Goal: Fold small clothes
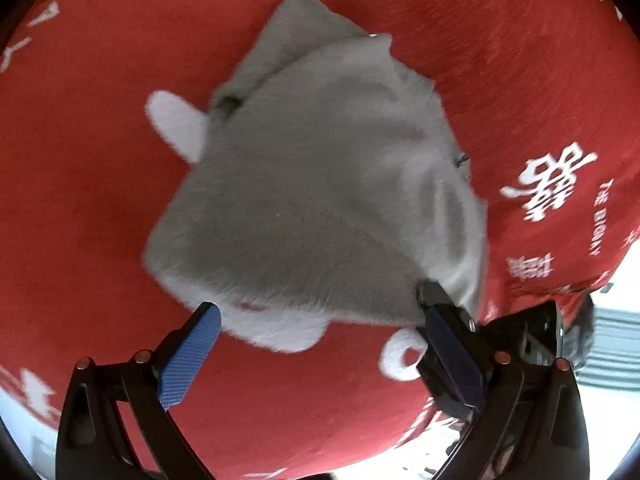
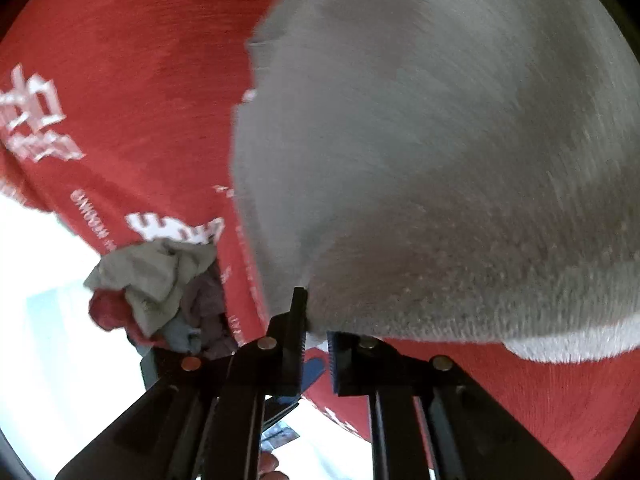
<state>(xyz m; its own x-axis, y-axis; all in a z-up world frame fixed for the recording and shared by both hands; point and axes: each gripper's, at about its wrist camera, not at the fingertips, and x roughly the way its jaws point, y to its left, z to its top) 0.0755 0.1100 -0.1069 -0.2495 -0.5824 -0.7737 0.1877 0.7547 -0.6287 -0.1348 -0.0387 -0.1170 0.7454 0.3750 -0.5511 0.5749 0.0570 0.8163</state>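
Observation:
A small grey garment (image 1: 316,184) with white trim lies bunched on a red cloth with white lettering (image 1: 100,160). My left gripper (image 1: 320,344) is open, its blue pads (image 1: 188,360) wide apart just short of the garment's near edge. At the right of the left wrist view, the other gripper's black fingers (image 1: 436,300) pinch the garment's corner. In the right wrist view the grey garment (image 2: 440,160) fills the frame, and my right gripper (image 2: 318,334) is shut on its near edge, lifting it.
A pile of crumpled clothes (image 2: 160,292), grey, red and blue, sits at the red cloth's (image 2: 120,80) edge on the left. A pale floor (image 2: 48,320) shows beyond the edge. A white loop (image 1: 400,354) lies on the cloth.

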